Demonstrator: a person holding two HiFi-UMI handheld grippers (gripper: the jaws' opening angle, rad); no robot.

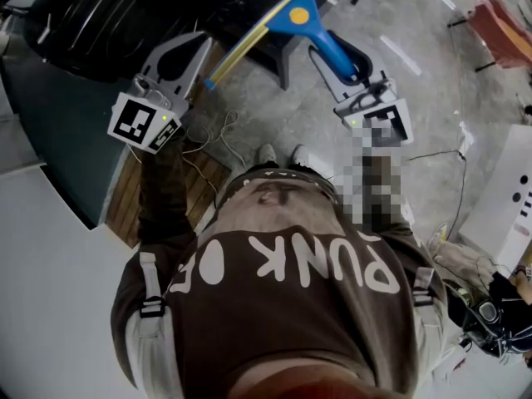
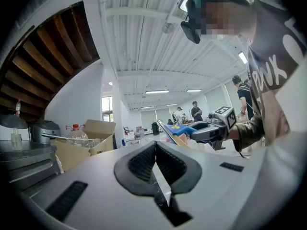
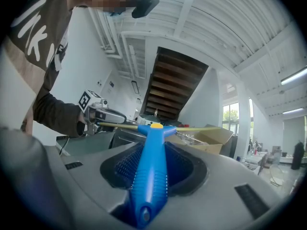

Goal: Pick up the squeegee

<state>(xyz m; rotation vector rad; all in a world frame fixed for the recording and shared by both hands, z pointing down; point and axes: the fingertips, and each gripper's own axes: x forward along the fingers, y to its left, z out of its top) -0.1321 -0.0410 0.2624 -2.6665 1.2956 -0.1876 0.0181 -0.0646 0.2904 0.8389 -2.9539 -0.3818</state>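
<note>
The squeegee (image 1: 298, 15) has a blue handle, a yellow button on its head and a long yellow blade. My right gripper (image 1: 341, 56) is shut on the blue handle and holds the squeegee level in the air above the floor. In the right gripper view the handle (image 3: 151, 176) runs out between the jaws, with the blade crosswise beyond them. My left gripper (image 1: 204, 44) hovers to the left, close to the blade's left end but apart from it. Its jaws (image 2: 154, 145) are shut with nothing between them. From the left gripper view the squeegee (image 2: 180, 128) and right gripper (image 2: 211, 131) show ahead.
A dark counter with a rice cooker (image 2: 45, 131), a bottle (image 2: 74, 133) and a cardboard box (image 2: 91, 138) stands on the left. Cables (image 1: 208, 140) lie on the concrete floor by my feet. A red chair (image 1: 499, 23) stands far right. People (image 2: 196, 111) stand in the background.
</note>
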